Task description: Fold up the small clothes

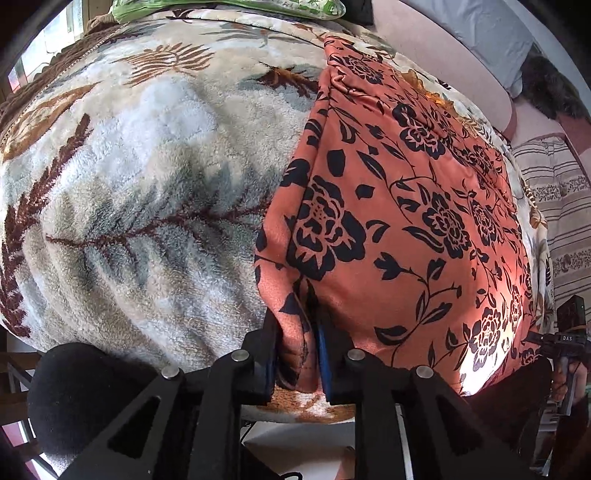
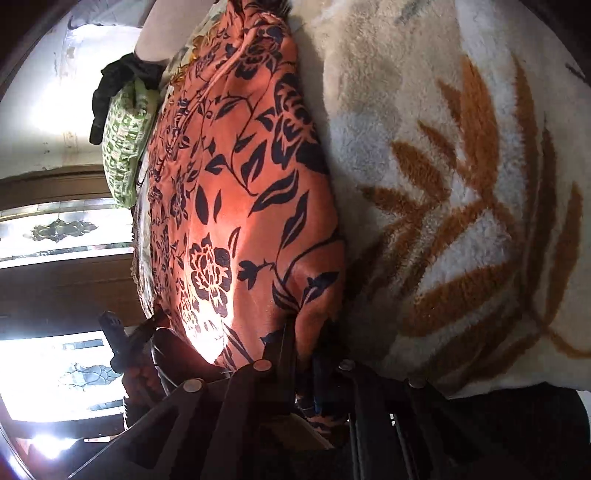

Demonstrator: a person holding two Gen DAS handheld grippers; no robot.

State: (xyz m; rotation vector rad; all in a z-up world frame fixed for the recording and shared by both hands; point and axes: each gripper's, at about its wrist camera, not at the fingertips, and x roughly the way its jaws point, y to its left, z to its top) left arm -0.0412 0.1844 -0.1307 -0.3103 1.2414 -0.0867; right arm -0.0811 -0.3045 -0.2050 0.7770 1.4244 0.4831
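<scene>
An orange garment with a black flower print [image 1: 406,206] lies spread on a fluffy leaf-patterned blanket [image 1: 147,177]. In the left wrist view my left gripper [image 1: 297,325] is shut on the garment's near left corner, a fold of the cloth bunched between its black fingers with blue pads. In the right wrist view the same orange garment [image 2: 236,206] runs away from the camera, and my right gripper [image 2: 306,343] is shut on its near corner, the cloth pinched between the dark fingers beside the blanket [image 2: 461,184].
A green-and-white patterned pillow [image 1: 229,7] lies at the bed's far end, also seen as the green pillow [image 2: 125,147] in the right wrist view. A striped cloth [image 1: 554,206] hangs at the right. The blanket's front edge drops off just below both grippers.
</scene>
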